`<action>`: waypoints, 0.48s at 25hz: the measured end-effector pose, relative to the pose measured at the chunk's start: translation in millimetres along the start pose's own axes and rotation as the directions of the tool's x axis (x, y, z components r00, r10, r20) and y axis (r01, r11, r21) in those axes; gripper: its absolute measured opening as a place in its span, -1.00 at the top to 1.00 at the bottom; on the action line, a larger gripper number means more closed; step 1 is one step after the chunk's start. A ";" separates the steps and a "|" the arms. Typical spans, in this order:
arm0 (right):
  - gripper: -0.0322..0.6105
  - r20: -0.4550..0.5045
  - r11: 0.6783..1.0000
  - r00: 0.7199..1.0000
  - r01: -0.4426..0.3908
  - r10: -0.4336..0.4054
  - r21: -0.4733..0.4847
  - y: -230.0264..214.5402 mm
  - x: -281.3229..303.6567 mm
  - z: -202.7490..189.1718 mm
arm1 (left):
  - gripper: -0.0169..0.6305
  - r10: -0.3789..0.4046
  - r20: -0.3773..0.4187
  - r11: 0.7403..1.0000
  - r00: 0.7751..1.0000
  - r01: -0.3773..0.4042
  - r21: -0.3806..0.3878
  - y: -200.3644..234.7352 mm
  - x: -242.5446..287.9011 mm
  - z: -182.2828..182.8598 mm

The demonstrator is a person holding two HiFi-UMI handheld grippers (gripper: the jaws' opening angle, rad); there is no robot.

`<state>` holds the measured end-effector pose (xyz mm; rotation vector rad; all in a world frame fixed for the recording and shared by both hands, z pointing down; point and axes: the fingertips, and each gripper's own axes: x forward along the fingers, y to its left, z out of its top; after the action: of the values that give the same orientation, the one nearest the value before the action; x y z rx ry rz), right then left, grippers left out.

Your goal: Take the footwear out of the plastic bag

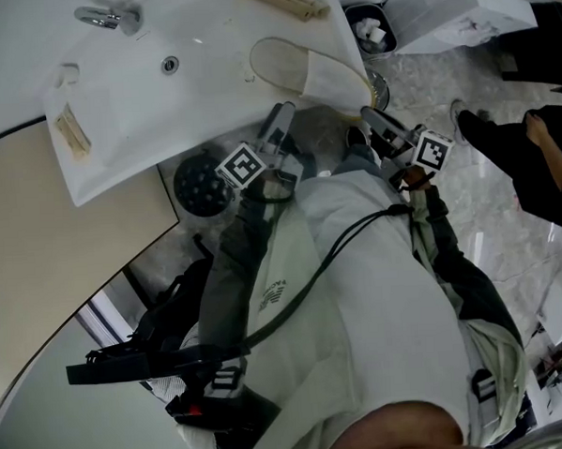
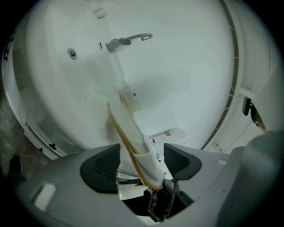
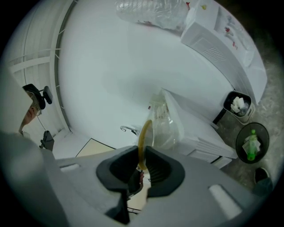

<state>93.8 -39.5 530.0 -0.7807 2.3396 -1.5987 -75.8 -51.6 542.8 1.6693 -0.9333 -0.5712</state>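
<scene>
A white slipper [image 1: 301, 69] with a tan sole rim lies at the near edge of the white counter [image 1: 162, 112]. In the left gripper view the slipper [image 2: 133, 139] stands on edge between the pads [image 2: 104, 164] of my left gripper [image 2: 141, 162], which is open; the right pad is clear of it. My right gripper [image 3: 143, 166] is shut on the tan rim of the slipper [image 3: 144, 137], whose pale body rises beyond the jaws. A flat clear plastic bag [image 2: 171, 133] with a red label lies on the counter behind. In the head view the left gripper [image 1: 283, 111] and right gripper [image 1: 369, 116] flank the slipper.
A faucet [image 1: 106, 17] and sink drain [image 1: 169, 64] sit at the counter's back. Tan-and-white items [image 1: 283, 1] [image 1: 69, 131] lie on the counter. A black bin [image 1: 369, 28] stands on the marble floor at right, near another person [image 1: 541, 158]. Crumpled clear plastic [image 3: 151, 11] lies far off.
</scene>
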 end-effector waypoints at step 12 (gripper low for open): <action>0.72 -0.022 0.981 0.981 -0.192 0.191 -0.014 64.7 -14.8 6.2 | -0.24 -0.166 0.197 0.986 0.966 0.169 0.001 -52.8 17.2 56.3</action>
<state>88.9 -18.9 466.8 -0.5256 2.3626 -1.5156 -93.5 -92.3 477.4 1.7094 -0.9298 -0.8687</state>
